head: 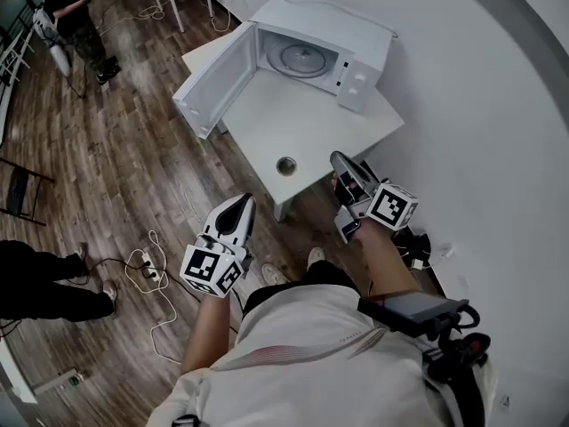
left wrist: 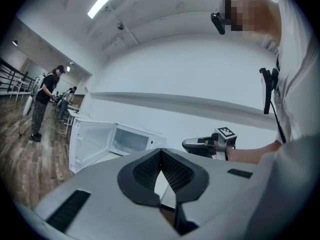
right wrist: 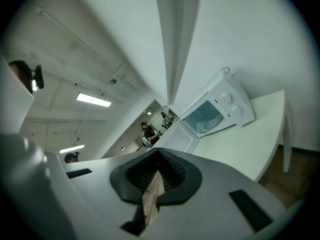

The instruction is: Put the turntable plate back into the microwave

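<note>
Turntable plate [head: 302,58]: lies flat inside microwave, at far end of table.
Left gripper [head: 238,207]: near, off table's near-left corner; jaws together, nothing between.
Right gripper [head: 345,165]: near, by table's near-right edge; jaws together, nothing between.
Table [head: 293,123]: white, beyond both grippers.
Microwave [head: 324,16]: far; door [head: 209,83] swung open leftward.
</note>
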### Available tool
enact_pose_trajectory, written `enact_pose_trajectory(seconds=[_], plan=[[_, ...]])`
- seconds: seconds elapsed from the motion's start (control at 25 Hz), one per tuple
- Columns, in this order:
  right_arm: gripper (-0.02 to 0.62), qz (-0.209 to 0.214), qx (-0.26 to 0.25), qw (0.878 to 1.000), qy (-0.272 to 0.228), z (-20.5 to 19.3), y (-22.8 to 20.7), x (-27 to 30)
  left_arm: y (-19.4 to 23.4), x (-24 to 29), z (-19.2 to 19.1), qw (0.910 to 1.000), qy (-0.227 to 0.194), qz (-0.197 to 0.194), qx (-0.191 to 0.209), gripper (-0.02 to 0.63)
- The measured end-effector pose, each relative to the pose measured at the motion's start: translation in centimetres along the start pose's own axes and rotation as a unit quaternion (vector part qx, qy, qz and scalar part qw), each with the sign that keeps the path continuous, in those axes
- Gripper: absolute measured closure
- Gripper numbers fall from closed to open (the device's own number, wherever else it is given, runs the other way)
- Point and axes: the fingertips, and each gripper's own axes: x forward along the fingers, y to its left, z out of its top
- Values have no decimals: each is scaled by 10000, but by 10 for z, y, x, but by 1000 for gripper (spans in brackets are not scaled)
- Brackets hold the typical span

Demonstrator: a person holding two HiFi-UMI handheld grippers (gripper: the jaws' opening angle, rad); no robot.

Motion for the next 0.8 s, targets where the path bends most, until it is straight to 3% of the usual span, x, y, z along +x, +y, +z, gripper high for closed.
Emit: enact_pose_trajectory(seconds=[0.24,0.44,0.8], plan=[[591,-119,-633,9979,97,-5,7,-44,-32,-7,0,9999,-9,-32,154,596],[591,-144,-1512,9883,159,-3,20,-84,-63,-21,-1,9994,-4,128,329,596],[591,57,-1998,9794,275,-7,43,-158,-139,-48,-12,9988,-5,248,432,597]])
